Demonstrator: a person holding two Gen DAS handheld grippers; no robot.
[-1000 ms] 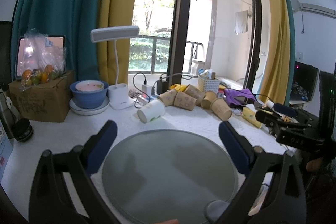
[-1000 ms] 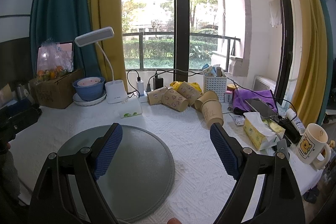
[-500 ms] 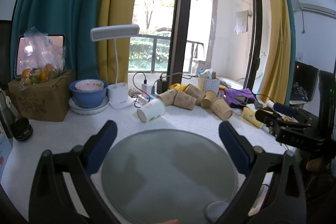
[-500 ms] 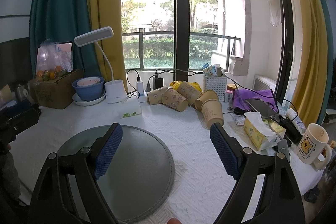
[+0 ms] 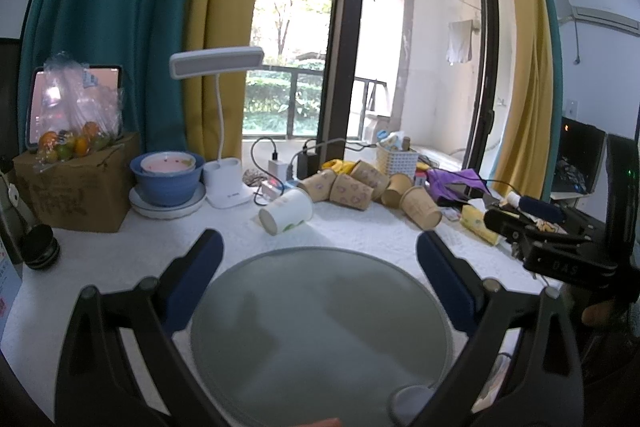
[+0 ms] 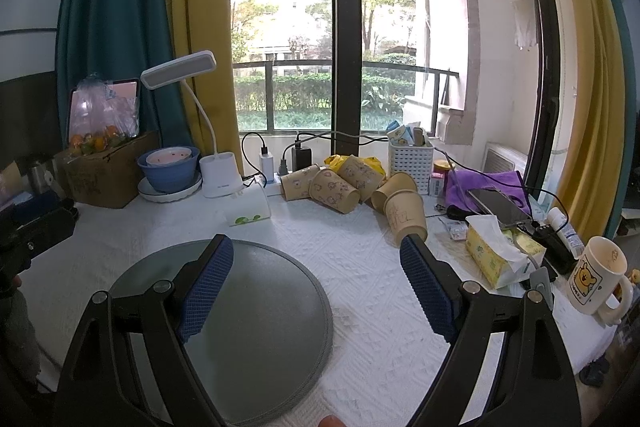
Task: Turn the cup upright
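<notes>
A white paper cup (image 5: 287, 211) with a green leaf print lies on its side on the white tablecloth, its mouth toward the front left. It also shows in the right wrist view (image 6: 248, 206). A round grey mat (image 5: 320, 331) lies in front of it, and shows in the right wrist view (image 6: 240, 307) too. My left gripper (image 5: 320, 267) is open and empty above the mat, well short of the cup. My right gripper (image 6: 316, 267) is open and empty over the mat's right edge. The right gripper's body (image 5: 560, 247) shows at the right of the left wrist view.
Several brown paper cups (image 6: 348, 187) lie in a pile behind the mat. A white desk lamp (image 6: 218, 179), blue bowl (image 6: 168, 171), cardboard box (image 6: 104, 171), white basket (image 6: 412, 159), tissue pack (image 6: 500, 251) and bear mug (image 6: 596, 279) ring the table.
</notes>
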